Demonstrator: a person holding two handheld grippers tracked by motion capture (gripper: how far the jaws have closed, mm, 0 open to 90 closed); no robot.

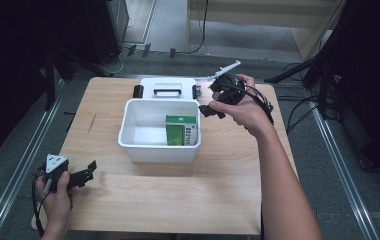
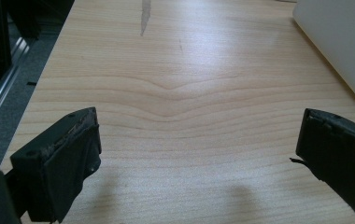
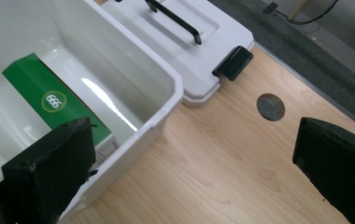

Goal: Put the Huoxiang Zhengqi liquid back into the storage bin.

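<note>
1. A white bin [image 1: 138, 145] sits open at the centre of the wooden table [image 1: 178, 200] in the high view, and a green box [image 1: 180, 130] lies inside it against the right-hand wall.
2. In the right gripper view the green box [image 3: 49, 100] shows at left centre, down inside the bin [image 3: 133, 79], with a round "666" mark on its face.
3. The bin's white lid [image 1: 168, 89], with a black handle [image 1: 168, 91] and a black latch at each end, lies flat on the table just behind the bin, touching or nearly touching its far rim.
4. The right gripper [image 1: 212, 111] hovers at the bin's upper right corner, just outside the rim; its jaws stand wide apart with nothing between them.
5. In its own view the bin's near wall runs in front of the left jaw, between it and the green box, while the right jaw is over bare wood near a grey round plug [image 3: 270, 107] in the tabletop.
6. The left gripper [image 1: 89, 170] rests at the lower left of the table, well apart from the bin, jaws spread and empty.
7. Its own view shows bare wood ahead and the bin's white wall [image 2: 348, 46] at the upper right.
</note>
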